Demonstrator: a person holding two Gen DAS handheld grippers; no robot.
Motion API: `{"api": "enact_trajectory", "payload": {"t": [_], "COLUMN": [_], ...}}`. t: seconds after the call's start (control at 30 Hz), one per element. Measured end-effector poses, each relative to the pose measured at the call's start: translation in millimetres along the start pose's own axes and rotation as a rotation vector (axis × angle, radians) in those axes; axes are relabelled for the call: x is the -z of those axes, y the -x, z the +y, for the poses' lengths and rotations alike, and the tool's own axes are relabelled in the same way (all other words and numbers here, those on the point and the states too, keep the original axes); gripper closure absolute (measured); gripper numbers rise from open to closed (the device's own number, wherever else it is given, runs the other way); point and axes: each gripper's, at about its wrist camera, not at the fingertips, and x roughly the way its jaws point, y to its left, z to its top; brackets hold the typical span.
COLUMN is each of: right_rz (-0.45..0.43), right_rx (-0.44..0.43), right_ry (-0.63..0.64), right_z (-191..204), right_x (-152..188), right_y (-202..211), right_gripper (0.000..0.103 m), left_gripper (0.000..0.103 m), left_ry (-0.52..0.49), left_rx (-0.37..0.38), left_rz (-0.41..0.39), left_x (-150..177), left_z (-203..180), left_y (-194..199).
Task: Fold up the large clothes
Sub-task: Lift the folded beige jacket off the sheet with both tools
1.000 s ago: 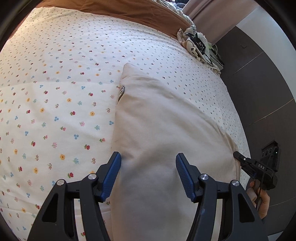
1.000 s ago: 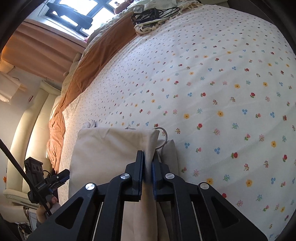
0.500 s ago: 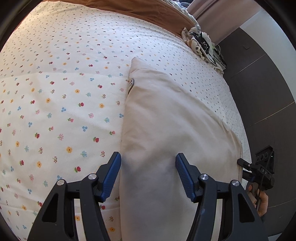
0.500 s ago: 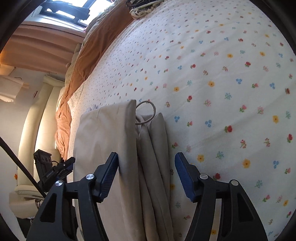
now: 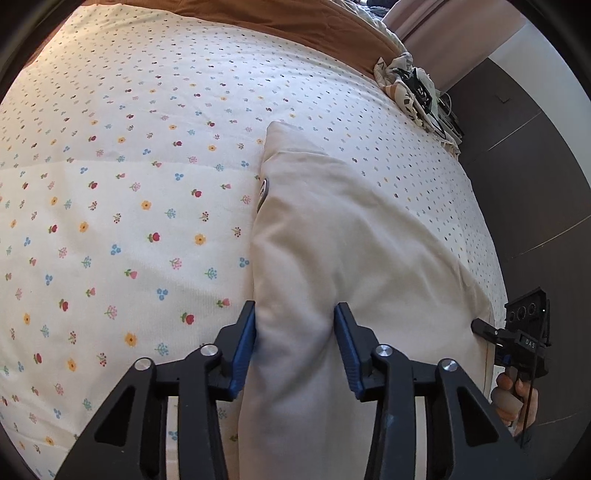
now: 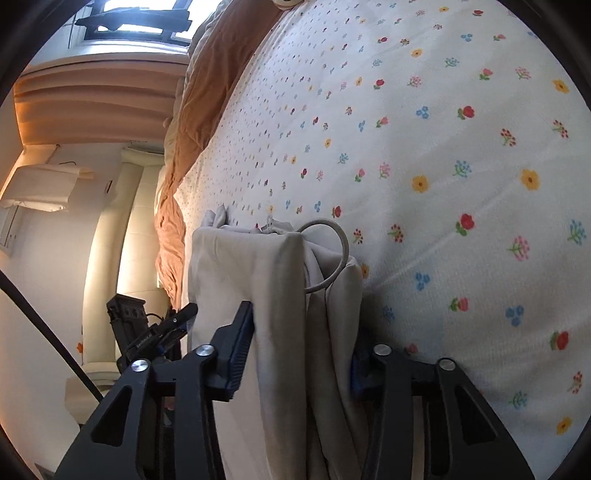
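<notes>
A beige folded garment (image 5: 351,240) lies lengthwise on the flowered bedspread (image 5: 129,221), near the bed's right edge. My left gripper (image 5: 295,343) is closing on its near end; the blue pads (image 5: 245,343) pinch a raised ridge of cloth. In the right wrist view the same garment (image 6: 240,277) shows as stacked layers with a grey drawstring loop (image 6: 341,251) sticking out. My right gripper (image 6: 301,350) is closing on that stack; its right pad is mostly hidden behind the cloth. Each gripper shows in the other's view, the right one (image 5: 524,343) and the left one (image 6: 155,332).
A brown blanket (image 5: 277,14) covers the far end of the bed, with a heap of patterned clothes (image 5: 413,88) beside it. Dark panels (image 5: 535,184) stand past the bed's right edge. A cream armchair (image 6: 110,240) and curtains (image 6: 92,99) are on the other side.
The right jaws let go, opened wide, dropped lower and came in around the folded stack. The left jaws, open around the garment's end before, have narrowed onto a ridge of cloth.
</notes>
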Motion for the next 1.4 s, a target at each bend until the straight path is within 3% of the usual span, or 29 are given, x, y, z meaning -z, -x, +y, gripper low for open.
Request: {"api": "enact_trajectory", "payload": {"t": [0.1,0.3,0.53,1.0,1.4], "right_rz": [-0.043,-0.107,-0.179,-0.391,-0.549], "right_rx": [0.007,0.045,0.032,0.032,0.140], "right_ry": [0.052,0.118,0.177,0.318,0.379], "right_z": [17.5,61.3,93.9,135.2,136.0], "right_x": [11.6,39.8,79.5,152.0,202.5], "right_y": [10.4,27.5,67.5,209.9,346.6], "right_gripper": [0.091,0.094,0.094,0.095,0.095], "left_gripper": [0.075,0.086,0.088,0.088,0.089], "left_ry": [-0.045,-0.083,-0.112,-0.196,-0.309], "left_rx": [-0.031,-0.026,0.008,0.157,0.284], "left_rz": [-0.019,-0.076,-0.156,-0.292,-0.286], "left_x": [1.1,2.0,7.4,41.8,74.9], "left_z": [-9.8,-24.5,-50.2,-145.2,-271.3], "left_y": [6.1,33.8,82.6,166.4,170.5]}}
